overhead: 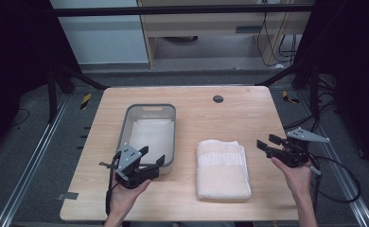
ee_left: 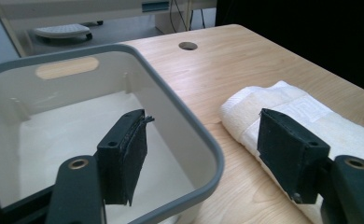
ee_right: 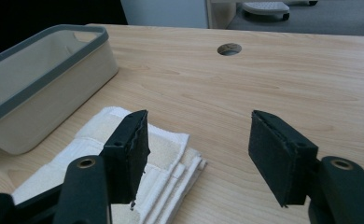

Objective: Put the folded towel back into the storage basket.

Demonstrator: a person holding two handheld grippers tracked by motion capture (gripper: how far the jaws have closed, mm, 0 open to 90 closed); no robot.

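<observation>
While the folded cream towel [overhead: 223,169] lies flat on the wooden table [overhead: 230,113], nearer the person's edge and a little right of centre, a claw sits on either side of it, neither touching it. To its left, the left claw [overhead: 153,157] hangs over the near right corner of the grey-rimmed white bin [overhead: 151,108], its jaws spread with nothing between them; in the left gripper view one jaw is over the bin's inside and the other toward the towel. Off to the towel's right, the right claw [overhead: 263,142] is held above bare table, pointing toward the towel's far right corner, jaws likewise spread and empty. Bin and towel lie side by side, apart. A small round hole [overhead: 218,99] marks the table's far side.
</observation>
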